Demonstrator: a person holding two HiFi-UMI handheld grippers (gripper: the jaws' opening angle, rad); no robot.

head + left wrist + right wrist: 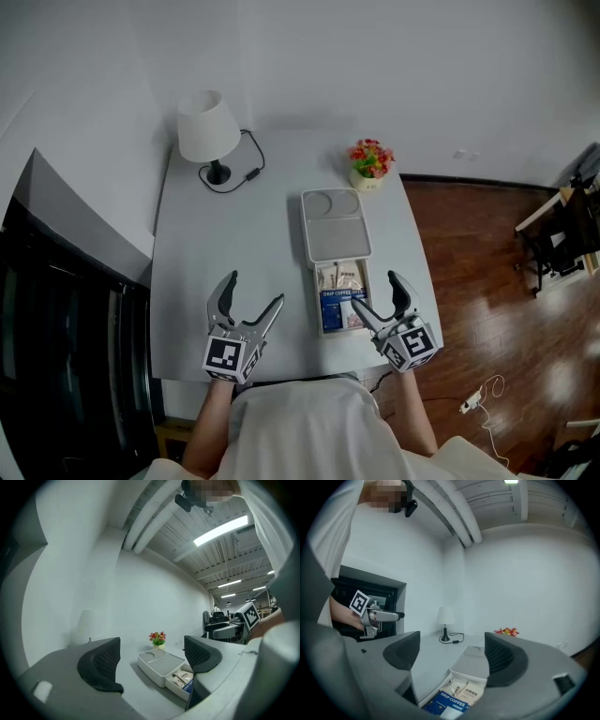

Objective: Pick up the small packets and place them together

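Beside right tongs, boxed packets

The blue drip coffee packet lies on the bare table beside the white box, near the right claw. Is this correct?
No. The blue drip coffee packet lies inside the white box, in its uncovered near end, not beside it. It is near the right claw, as the head view shows.

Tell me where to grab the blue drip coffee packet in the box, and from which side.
Take the blue packet by its near end, coming down from above with the right gripper, open beside it. It lies flat in the white box's open compartment, walls close along both long sides and beige packets at its far end, so a level approach looks blocked.
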